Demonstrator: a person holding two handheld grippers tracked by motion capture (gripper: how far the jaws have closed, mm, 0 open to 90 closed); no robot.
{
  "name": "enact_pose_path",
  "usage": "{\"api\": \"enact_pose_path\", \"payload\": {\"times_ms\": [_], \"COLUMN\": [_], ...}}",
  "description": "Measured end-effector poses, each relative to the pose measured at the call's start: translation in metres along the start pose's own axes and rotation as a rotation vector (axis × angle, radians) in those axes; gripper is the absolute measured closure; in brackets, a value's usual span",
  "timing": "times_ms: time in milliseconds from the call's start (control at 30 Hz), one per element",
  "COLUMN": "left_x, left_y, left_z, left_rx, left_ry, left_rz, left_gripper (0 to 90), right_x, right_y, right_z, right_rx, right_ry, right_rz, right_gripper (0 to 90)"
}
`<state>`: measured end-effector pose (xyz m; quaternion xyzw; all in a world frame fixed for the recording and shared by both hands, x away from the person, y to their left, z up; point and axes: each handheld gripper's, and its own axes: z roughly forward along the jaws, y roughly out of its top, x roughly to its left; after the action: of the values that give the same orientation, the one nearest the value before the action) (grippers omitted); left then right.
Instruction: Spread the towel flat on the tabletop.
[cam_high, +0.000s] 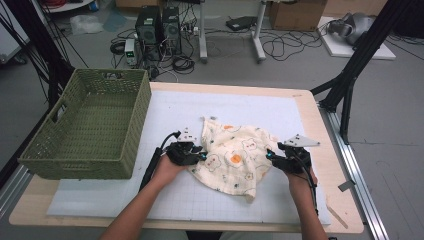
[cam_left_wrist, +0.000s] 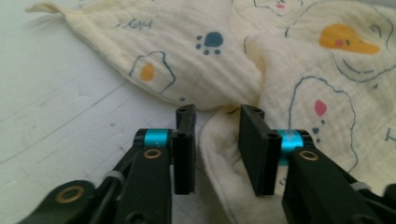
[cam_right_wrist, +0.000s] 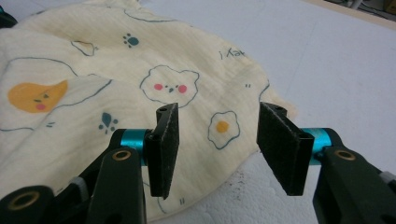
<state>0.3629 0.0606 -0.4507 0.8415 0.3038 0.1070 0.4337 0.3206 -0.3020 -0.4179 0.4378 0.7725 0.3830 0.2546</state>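
Note:
A cream muslin cloth (cam_high: 232, 155) printed with eggs, bears and paw marks lies crumpled on the white mat (cam_high: 250, 105). My left gripper (cam_high: 202, 156) is at the cloth's left edge. In the left gripper view its jaws (cam_left_wrist: 217, 140) stand a little apart with a raised fold of the cloth (cam_left_wrist: 210, 60) between them, and a sliver of gap shows beside the left pad. My right gripper (cam_high: 270, 155) is at the cloth's right edge. In the right gripper view it (cam_right_wrist: 217, 140) stands open over the hem of the cloth (cam_right_wrist: 93, 88), its pads touching nothing.
A green woven basket (cam_high: 75, 170) stands at the table's left, close to my left forearm. Bare mat lies behind and in front of the cloth. The wooden table edge (cam_high: 320, 130) runs along the right. Computers and cables sit on the floor beyond.

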Motion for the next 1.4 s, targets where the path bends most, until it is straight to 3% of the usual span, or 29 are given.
{"api": "enact_pose_path", "payload": {"times_ms": [33,100,167,300,433,700,800,900,933,1000,1100,1133,1167,1200,1233,1300,1400], "left_x": [0.0,-0.001,-0.002,0.0,0.005,0.007,0.005,0.005,0.005,0.009,0.01,0.013,0.013,0.014,0.017,0.018,0.018], "left_y": [0.0,0.0,-0.001,-0.007,-0.023,-0.048,-0.052,-0.054,-0.054,-0.053,-0.05,-0.047,-0.047,-0.046,-0.042,-0.038,-0.035], "left_z": [0.0,-0.002,-0.008,-0.019,-0.045,-0.081,-0.093,-0.096,-0.096,-0.096,-0.096,-0.094,-0.094,-0.094,-0.091,-0.088,-0.085], "left_rx": [0.0,0.01,0.031,0.034,0.033,0.031,0.024,-0.005,-0.005,-0.039,-0.063,-0.078,-0.078,-0.079,-0.08,-0.086,-0.085], "left_ry": [0.0,0.004,0.04,0.068,0.129,0.172,0.155,0.131,0.131,0.115,0.124,0.129,0.129,0.133,0.138,0.141,0.142], "left_rz": [0.0,0.017,0.026,0.015,0.002,-0.035,-0.043,-0.072,-0.072,-0.125,-0.129,-0.143,-0.143,-0.138,-0.142,-0.146,-0.14], "left_gripper": [81.8,85.5,86.1,86.2,86.1,86.1,85.3,78.7,72.5,57.7,51.8,50.8,50.6,49.9,49.1,48.7,48.3], "right_x": [0.001,0.002,0.002,0.002,0.0,0.002,0.008,0.016,0.016,0.024,0.027,0.03,0.03,0.03,0.031,0.034,0.026], "right_y": [0.0,-0.001,-0.001,-0.002,-0.004,-0.004,-0.003,-0.004,-0.004,-0.006,-0.007,-0.007,-0.007,-0.005,-0.004,-0.003,-0.003], "right_z": [0.0,-0.001,0.0,0.0,0.0,0.003,0.009,0.018,0.018,0.028,0.035,0.039,0.039,0.039,0.038,0.037,0.036], "right_rx": [-0.003,-0.004,-0.004,-0.002,0.0,0.019,0.042,0.059,0.059,0.092,0.111,0.115,0.115,0.124,0.126,0.138,0.148], "right_ry": [0.004,0.014,0.021,0.029,0.025,0.025,0.049,0.08,0.08,0.108,0.133,0.142,0.142,0.157,0.139,0.065,-0.049], "right_rz": [0.004,0.002,-0.004,-0.006,-0.003,-0.001,0.002,-0.022,-0.022,-0.035,-0.026,-0.024,-0.024,-0.027,-0.05,-0.119,-0.127], "right_gripper": [48.0,48.0,47.7,48.0,47.8,48.2,48.2,49.5,49.5,49.9,50.8,56.3,56.3,74.8,84.9,86.3,86.3]}}
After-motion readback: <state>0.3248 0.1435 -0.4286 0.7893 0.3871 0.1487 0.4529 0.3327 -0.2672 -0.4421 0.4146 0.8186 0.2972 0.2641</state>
